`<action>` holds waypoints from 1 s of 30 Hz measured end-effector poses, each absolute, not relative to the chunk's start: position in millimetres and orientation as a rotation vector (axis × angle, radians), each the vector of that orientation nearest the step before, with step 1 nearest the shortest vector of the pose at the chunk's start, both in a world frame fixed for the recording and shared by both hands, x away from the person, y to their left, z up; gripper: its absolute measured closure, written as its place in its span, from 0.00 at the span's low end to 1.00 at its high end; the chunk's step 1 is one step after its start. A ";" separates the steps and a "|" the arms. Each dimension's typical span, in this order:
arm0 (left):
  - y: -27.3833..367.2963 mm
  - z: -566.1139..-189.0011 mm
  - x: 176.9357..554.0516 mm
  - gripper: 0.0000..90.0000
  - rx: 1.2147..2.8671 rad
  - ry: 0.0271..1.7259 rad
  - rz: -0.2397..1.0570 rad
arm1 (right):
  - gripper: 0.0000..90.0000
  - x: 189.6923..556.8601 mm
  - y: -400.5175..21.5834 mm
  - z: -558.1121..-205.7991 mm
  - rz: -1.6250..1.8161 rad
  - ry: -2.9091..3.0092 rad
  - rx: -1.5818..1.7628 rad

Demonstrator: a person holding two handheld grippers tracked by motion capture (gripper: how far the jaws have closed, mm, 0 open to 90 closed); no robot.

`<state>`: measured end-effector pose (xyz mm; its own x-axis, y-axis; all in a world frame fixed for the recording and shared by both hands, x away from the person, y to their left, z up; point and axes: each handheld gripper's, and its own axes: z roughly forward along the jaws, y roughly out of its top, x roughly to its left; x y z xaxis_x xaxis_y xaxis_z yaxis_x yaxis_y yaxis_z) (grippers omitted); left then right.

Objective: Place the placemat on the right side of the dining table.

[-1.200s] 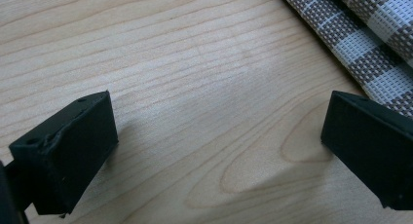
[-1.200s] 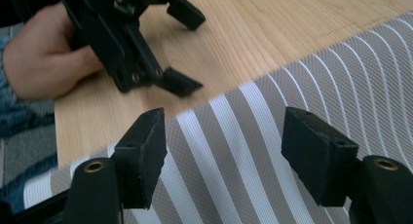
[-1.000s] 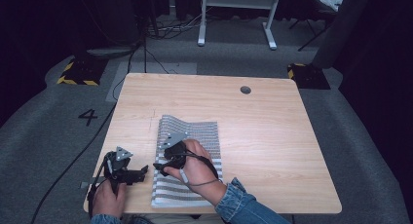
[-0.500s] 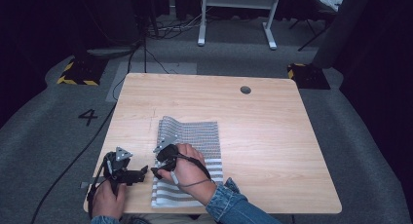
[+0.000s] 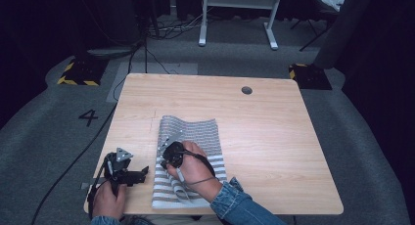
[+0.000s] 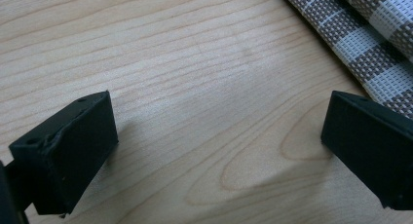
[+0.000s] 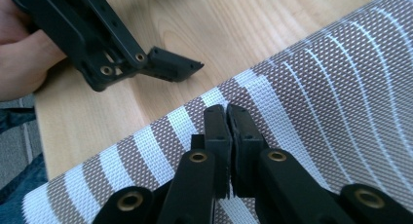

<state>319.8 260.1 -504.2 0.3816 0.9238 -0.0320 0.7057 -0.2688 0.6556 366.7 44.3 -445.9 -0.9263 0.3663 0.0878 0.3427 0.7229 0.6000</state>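
Note:
A brown-and-white striped woven mat (image 5: 195, 137) lies on the wooden table (image 5: 274, 137), its near end at the front edge. My right gripper (image 5: 165, 159) sits at the mat's left edge. In the right gripper view its jaws have just been closing and now meet (image 7: 226, 109), pinching the weave (image 7: 341, 87) at that edge. My left gripper (image 5: 142, 172) rests on bare wood left of the mat. It is open, its two pads (image 6: 68, 151) wide apart with nothing between them, and the mat's (image 6: 370, 44) corner lies beyond. The left gripper (image 7: 122, 53) also shows across the table.
A round cable hole (image 5: 246, 90) sits near the table's far right. Cables trail from both grippers over the front edge. Grey carpet with a number marking (image 5: 88, 117) and a white stand (image 5: 235, 19) lie beyond the table.
My right hand has shifted a little left to the mat's left edge, and its jaws have come together. The left hand has stayed where it was.

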 end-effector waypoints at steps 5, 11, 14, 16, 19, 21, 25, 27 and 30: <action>260.2 -504.3 319.8 0.00 2.058 1.394 0.482 | 0.98 364.5 21.9 -419.9 1.051 2.857 0.655; 260.1 -504.5 319.9 0.00 2.056 1.393 0.485 | 0.98 369.7 -7.8 -393.7 1.120 2.796 0.633; 260.1 -504.5 319.9 0.00 2.056 1.393 0.485 | 0.98 374.0 -39.5 -369.5 1.148 2.743 0.684; 260.1 -504.5 319.9 0.00 2.056 1.393 0.485 | 0.98 375.5 -45.0 -366.4 1.154 2.733 0.686; 260.0 -504.5 320.0 0.00 2.055 1.392 0.484 | 0.98 383.9 -72.1 -347.7 1.152 2.681 0.751; 259.9 -504.6 320.4 0.00 2.057 1.390 0.484 | 0.98 386.9 -83.9 -340.0 1.175 2.648 0.786; 259.8 -504.6 320.5 0.00 2.057 1.391 0.484 | 0.98 394.0 -117.2 -321.0 1.176 2.564 0.820; 259.7 -504.7 320.5 0.00 2.056 1.391 0.484 | 0.98 396.4 -133.9 -310.9 1.179 2.520 0.851; 259.8 -504.6 320.5 0.00 2.057 1.391 0.487 | 0.98 400.0 -156.1 -298.0 1.160 2.462 0.869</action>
